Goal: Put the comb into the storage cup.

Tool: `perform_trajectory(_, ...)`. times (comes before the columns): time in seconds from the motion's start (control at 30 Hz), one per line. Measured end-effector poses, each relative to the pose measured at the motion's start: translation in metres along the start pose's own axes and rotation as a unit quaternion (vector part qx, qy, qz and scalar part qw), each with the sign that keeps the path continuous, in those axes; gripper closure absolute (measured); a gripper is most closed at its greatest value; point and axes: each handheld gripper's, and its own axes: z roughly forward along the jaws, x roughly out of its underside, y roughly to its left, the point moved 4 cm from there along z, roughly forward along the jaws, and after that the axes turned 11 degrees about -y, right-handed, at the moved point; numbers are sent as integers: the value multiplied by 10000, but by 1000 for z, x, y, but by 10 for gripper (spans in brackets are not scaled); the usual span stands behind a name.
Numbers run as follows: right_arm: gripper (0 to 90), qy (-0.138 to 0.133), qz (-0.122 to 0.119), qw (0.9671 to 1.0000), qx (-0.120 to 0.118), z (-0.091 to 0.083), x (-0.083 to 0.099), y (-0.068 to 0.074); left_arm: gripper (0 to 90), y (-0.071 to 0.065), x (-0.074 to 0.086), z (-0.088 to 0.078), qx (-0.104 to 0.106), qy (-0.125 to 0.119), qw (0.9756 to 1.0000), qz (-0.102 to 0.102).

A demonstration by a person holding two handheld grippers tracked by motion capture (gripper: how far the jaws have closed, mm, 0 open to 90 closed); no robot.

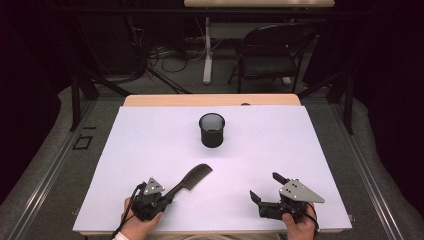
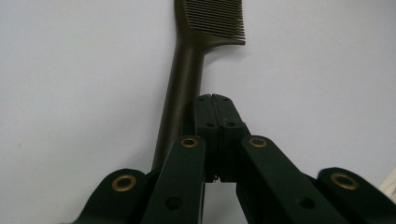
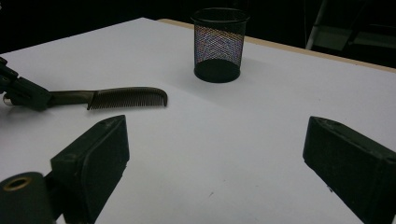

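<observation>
We see a long dark plastic comb [image 1: 189, 180] lying flat on the white table [image 1: 150, 145] near the front edge, toward the front left corner, with its teeth end pointing to the middle of the table. Our left gripper [image 1: 161, 196] sits over the comb's handle with its jaws pressed together, but in the left gripper view the handle runs beside the shut tips [image 2: 215, 100], so we cannot tell if it grips the comb. Our right gripper [image 1: 265, 187] rests near the front right corner with its jaws wide apart and nothing between them, and a round black wire-mesh cup [image 1: 212, 130] stands upright past the middle, toward the back edge.
</observation>
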Motion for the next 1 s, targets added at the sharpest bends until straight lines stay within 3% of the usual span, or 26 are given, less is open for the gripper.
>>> perform_trajectory(0.47,69,2,-6,10000,-11,0,0,0,879,-2,-3,-4,112,-162,9998,-28)
perform_trajectory(1.0,70,11,-5,10000,-27,0,0,0,724,1,-8,-13,172,-445,9988,-137)
